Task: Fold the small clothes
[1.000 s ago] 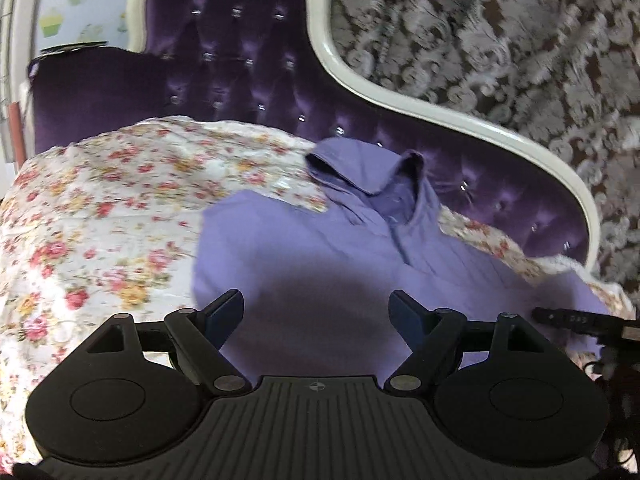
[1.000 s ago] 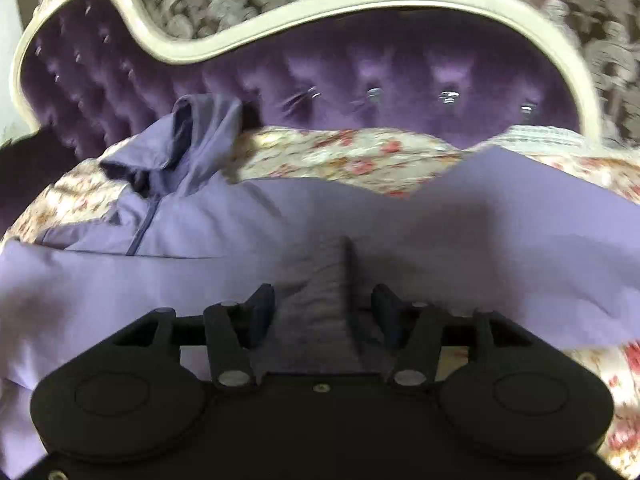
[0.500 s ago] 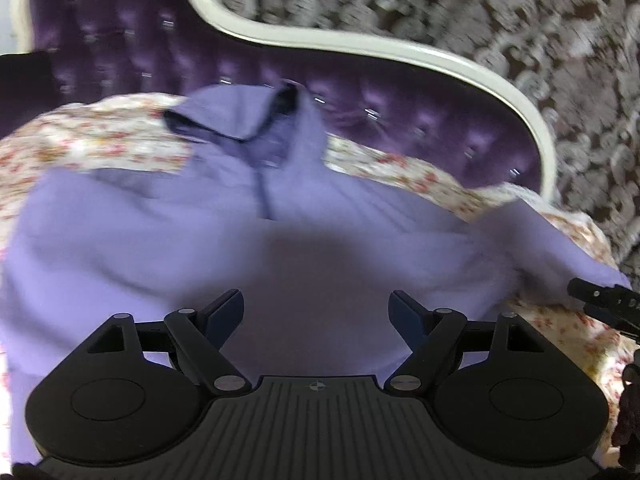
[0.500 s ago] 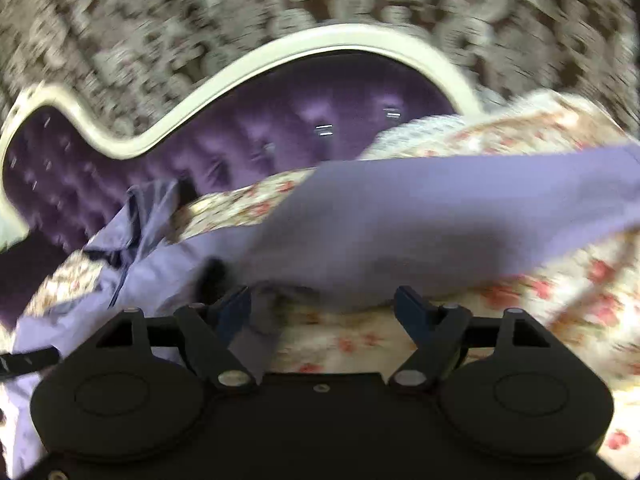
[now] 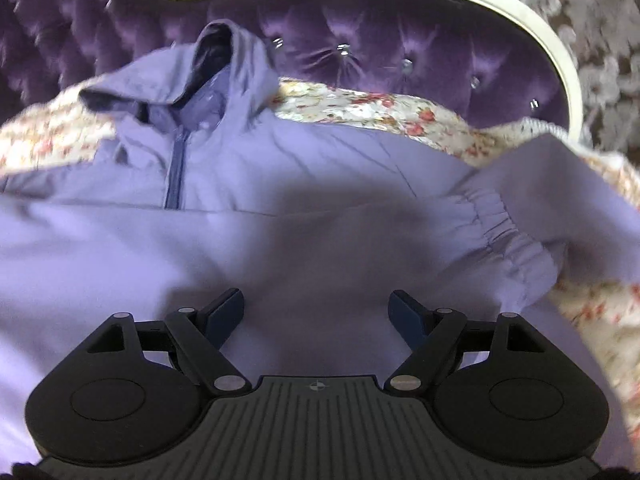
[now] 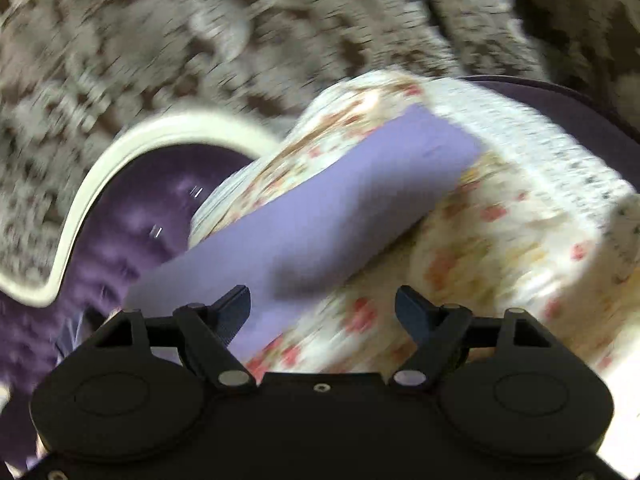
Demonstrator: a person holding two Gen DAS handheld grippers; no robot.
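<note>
A lilac hooded jacket [image 5: 320, 208] lies front-up on a floral bedspread [image 5: 380, 108]. Its hood [image 5: 216, 68] is at the upper left, with a short zip [image 5: 176, 168] below it. A sleeve with a gathered cuff [image 5: 500, 220] lies folded in at the right. My left gripper [image 5: 318, 312] hovers open over the jacket's body, nothing between its fingers. The right wrist view is blurred by motion: my right gripper [image 6: 322, 312] is open and empty above a lilac sleeve [image 6: 320, 208] that stretches across the bedspread [image 6: 500, 260].
A purple tufted headboard [image 5: 380, 48] with a curved white frame [image 5: 520, 12] stands close behind the jacket. Patterned brown-and-white wallpaper [image 6: 200, 40] lies beyond it. The bed's rounded edge [image 6: 540, 152] drops off at the right in the right wrist view.
The right gripper let go of the fold of lilac fabric, its jaws spread wide, and it swung right with a roll. The left gripper moved right and lower over the jacket, staying open.
</note>
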